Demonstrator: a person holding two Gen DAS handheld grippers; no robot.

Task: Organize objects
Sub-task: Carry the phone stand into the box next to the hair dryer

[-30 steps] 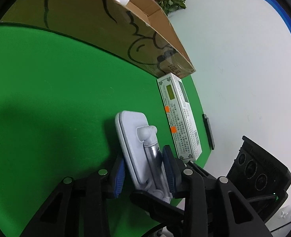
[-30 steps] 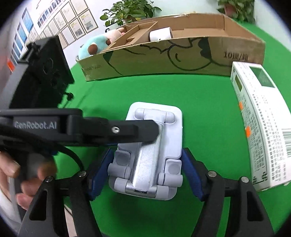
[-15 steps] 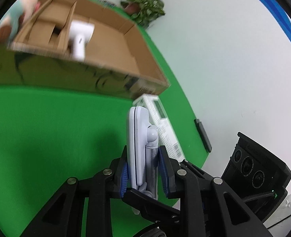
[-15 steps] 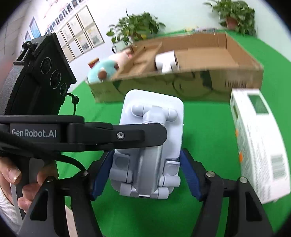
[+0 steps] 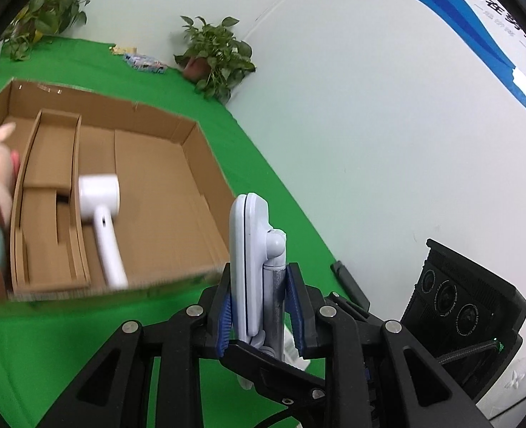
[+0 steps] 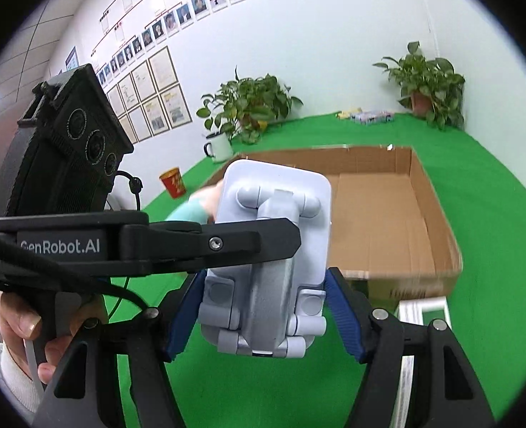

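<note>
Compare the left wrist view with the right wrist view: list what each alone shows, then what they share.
Left wrist only: the white handheld device lying in the cardboard box, and the blue wall banner.

Right wrist only: the wall of framed photos, a white mug, a red cup, and the hand gripping the left claw's handle.

Both: the white phone stand, clamped by the left claw and the right claw, the box, the green table, a potted plant.

Smooth white plastic stand (image 6: 273,249) with brushed metal arm, matt corrugated cardboard box (image 5: 163,185), green felt-like tabletop (image 5: 49,339)
</note>
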